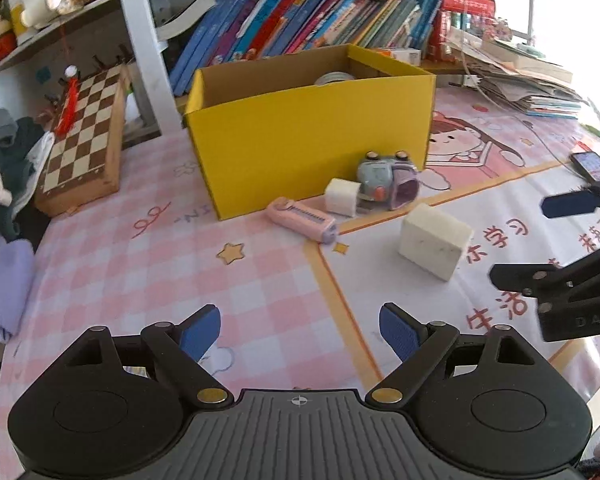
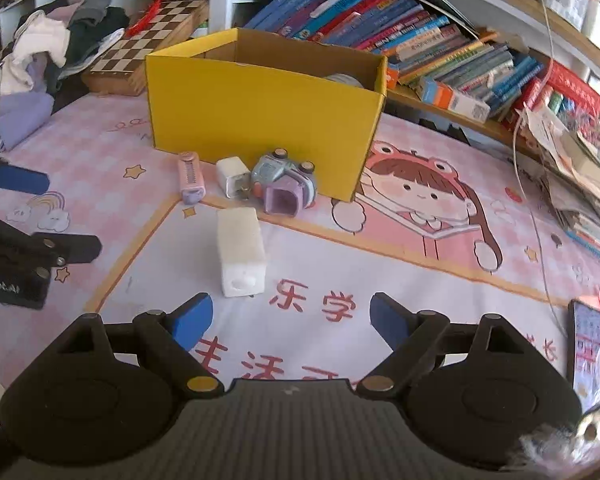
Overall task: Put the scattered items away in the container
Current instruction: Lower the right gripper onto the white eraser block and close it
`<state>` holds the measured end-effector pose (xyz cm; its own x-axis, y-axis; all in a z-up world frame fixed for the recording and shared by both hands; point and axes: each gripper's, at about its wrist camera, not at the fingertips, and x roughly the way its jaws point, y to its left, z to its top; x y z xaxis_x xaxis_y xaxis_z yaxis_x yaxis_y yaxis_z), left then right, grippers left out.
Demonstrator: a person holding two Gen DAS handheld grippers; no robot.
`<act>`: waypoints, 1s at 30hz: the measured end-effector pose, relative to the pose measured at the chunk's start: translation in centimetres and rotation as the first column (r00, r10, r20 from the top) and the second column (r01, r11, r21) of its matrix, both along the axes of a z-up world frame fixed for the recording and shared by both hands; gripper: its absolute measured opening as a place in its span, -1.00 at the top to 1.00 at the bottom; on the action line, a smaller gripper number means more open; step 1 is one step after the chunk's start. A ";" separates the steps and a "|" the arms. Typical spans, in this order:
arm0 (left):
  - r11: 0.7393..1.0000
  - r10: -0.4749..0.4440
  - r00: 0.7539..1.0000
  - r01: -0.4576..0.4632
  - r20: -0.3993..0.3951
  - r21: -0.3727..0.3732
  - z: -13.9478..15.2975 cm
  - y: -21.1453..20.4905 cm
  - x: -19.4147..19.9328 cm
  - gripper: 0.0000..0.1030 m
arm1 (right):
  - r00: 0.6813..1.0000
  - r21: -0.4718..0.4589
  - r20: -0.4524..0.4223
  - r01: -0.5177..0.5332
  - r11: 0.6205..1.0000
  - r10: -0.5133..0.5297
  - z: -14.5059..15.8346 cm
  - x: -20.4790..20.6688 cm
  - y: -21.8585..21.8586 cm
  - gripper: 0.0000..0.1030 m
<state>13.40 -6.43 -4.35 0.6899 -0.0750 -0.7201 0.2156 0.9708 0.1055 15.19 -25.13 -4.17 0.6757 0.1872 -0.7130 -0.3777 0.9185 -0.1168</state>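
A yellow cardboard box (image 1: 312, 136) (image 2: 260, 104) stands open on the pink tablecloth, with a tape roll (image 1: 334, 78) inside. In front of it lie a pink stapler-like item (image 1: 302, 220) (image 2: 191, 176), a small white charger block (image 1: 342, 196) (image 2: 233, 176), a grey-purple toy camera (image 1: 388, 180) (image 2: 284, 184) and a larger white block (image 1: 434, 240) (image 2: 241, 254). My left gripper (image 1: 300, 332) is open and empty, well short of the items. My right gripper (image 2: 291, 320) is open and empty, just behind the white block.
A chessboard box (image 1: 84, 140) (image 2: 148, 40) lies left of the yellow box beside a pile of clothes (image 2: 44, 56). Books fill the shelf (image 1: 300, 20) behind. A phone (image 2: 588, 344) lies at the right, with a white cable (image 2: 532, 216) across the cloth.
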 end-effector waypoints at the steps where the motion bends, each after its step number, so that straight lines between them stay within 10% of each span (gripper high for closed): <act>1: 1.000 -0.004 1.000 0.004 0.003 0.000 0.0 -0.2 0.0 -0.73 | 1.000 0.001 0.004 -0.006 1.000 0.006 0.0 0.1 0.0 -0.63; 13: 0.999 0.025 0.999 -0.025 -0.021 -0.029 -0.5 -0.7 1.2 -0.73 | 0.997 0.012 -0.037 -0.063 0.998 0.063 -0.6 2.1 -0.3 -0.02; 30: 0.999 0.035 0.998 -0.036 -0.060 -0.026 -1.4 -1.9 2.5 -0.73 | 0.993 0.105 -0.015 -0.117 0.988 0.120 0.0 5.4 -0.7 -0.06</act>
<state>15.87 -8.29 -5.74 0.6487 -0.0712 -0.7577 0.1862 0.9802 0.0673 20.57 -25.82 -4.18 0.6289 0.3388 -0.6998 -0.4860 0.8738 -0.0138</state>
